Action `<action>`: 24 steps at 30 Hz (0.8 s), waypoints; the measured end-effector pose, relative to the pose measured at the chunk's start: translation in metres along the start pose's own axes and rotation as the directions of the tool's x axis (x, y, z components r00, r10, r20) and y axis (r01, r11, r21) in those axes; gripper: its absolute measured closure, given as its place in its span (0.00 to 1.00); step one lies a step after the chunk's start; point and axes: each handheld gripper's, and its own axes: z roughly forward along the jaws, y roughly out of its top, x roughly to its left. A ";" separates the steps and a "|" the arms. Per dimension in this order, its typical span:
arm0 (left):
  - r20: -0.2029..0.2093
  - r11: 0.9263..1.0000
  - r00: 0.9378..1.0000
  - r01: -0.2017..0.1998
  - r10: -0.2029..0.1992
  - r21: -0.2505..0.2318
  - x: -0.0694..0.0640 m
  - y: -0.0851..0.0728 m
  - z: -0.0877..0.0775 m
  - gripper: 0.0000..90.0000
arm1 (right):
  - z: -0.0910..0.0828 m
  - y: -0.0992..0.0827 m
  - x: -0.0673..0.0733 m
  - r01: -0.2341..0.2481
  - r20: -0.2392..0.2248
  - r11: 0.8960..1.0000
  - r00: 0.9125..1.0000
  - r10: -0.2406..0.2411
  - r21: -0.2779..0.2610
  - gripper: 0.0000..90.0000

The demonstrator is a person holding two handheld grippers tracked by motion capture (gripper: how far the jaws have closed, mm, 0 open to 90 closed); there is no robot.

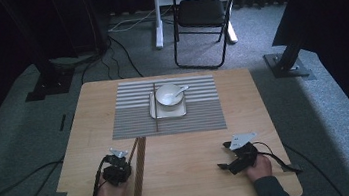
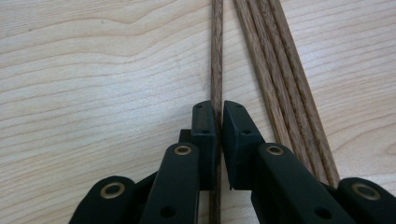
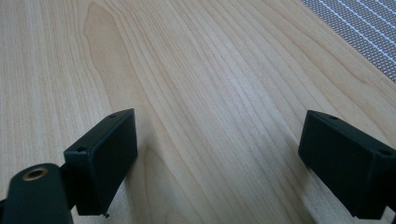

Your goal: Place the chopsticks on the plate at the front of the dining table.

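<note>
The wooden tabletop (image 1: 208, 144) takes up the middle of the high view, with a folding chair (image 1: 202, 14) standing on the grey carpet beyond its far edge. A striped grey placemat (image 1: 135, 120) lies across the far half of the tabletop. On it sits a pale square plate (image 1: 154, 111) carrying a white bowl (image 1: 168, 94), with what looks like a spoon (image 1: 181, 90) leaning in it, though it is small and hard to make out from this far. A single dark chopstick (image 1: 156, 105) lies lengthwise on the mat just left of the plate.

Near the front edge, the right gripper (image 3: 219, 154) rests low over bare wood, its jaws spread wide with nothing between them. The left gripper (image 2: 218, 126) is at the front left, its jaws clenched on one brown chopstick (image 2: 216, 51) that lies flat on the tabletop. Just beside it, to the right in the left gripper view, lies a bundle of chopsticks (image 2: 280, 74), close together and apart from the gripped one.
</note>
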 end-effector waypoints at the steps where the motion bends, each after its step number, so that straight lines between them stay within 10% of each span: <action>1: -0.002 1.000 1.000 0.001 -0.001 0.000 0.000 0.000 0.000 0.93 | 0.000 0.000 0.000 0.000 0.000 1.000 1.000 0.000 0.000 0.12; 24: 0.021 0.997 0.999 0.043 -0.042 -0.058 0.008 0.002 -0.010 0.94 | 0.000 0.000 0.000 0.000 0.000 1.000 1.000 0.000 0.000 0.12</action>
